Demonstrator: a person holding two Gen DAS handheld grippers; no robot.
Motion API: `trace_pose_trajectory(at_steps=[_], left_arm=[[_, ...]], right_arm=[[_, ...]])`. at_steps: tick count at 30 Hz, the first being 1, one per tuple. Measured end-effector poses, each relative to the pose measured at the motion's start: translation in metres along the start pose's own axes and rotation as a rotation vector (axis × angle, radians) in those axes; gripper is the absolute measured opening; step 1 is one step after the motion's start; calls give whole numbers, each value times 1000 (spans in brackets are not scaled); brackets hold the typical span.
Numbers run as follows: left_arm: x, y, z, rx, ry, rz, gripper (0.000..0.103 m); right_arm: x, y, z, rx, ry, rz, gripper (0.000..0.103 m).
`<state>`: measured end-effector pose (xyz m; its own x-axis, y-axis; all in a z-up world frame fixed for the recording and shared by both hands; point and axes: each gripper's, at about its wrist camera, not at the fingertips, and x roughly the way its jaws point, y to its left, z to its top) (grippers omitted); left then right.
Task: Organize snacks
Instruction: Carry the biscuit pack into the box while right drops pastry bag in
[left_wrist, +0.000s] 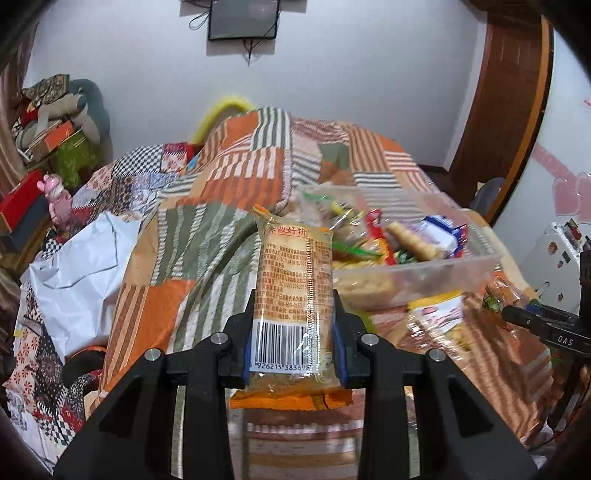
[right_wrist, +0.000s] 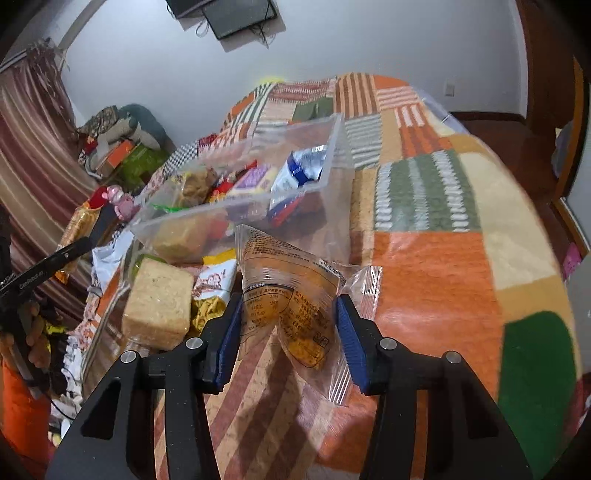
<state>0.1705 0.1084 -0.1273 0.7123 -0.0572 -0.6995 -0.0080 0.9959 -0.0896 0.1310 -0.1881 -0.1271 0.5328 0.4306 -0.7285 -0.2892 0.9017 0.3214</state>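
Note:
My left gripper (left_wrist: 294, 314) is shut on a long orange biscuit packet (left_wrist: 293, 295) with a barcode, held upright above the quilt, left of the clear plastic bin (left_wrist: 424, 273). The bin holds several mixed snacks. My right gripper (right_wrist: 288, 314) is shut on a clear packet of golden snack (right_wrist: 291, 299), held above the quilt just in front of the bin (right_wrist: 236, 206). The left gripper's arm (right_wrist: 48, 266) shows at the left of the right wrist view, the right gripper's arm (left_wrist: 546, 325) at the right of the left wrist view.
Loose snacks lie on the patchwork quilt (right_wrist: 424, 206) by the bin: a pale square cracker pack (right_wrist: 159, 302) and a yellow-white bag (right_wrist: 214, 284), also seen in the left wrist view (left_wrist: 436, 314). A white bag (left_wrist: 77, 266), boxes and a pink toy (left_wrist: 59, 199) crowd the bed's left side.

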Motion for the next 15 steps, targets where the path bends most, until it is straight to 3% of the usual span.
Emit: trace_pose_trajectory(at_steps=[15], left_arm=[[-3, -47, 27, 32, -64, -86, 32]], right_arm=[[-32, 18, 44, -56, -183, 34, 46]])
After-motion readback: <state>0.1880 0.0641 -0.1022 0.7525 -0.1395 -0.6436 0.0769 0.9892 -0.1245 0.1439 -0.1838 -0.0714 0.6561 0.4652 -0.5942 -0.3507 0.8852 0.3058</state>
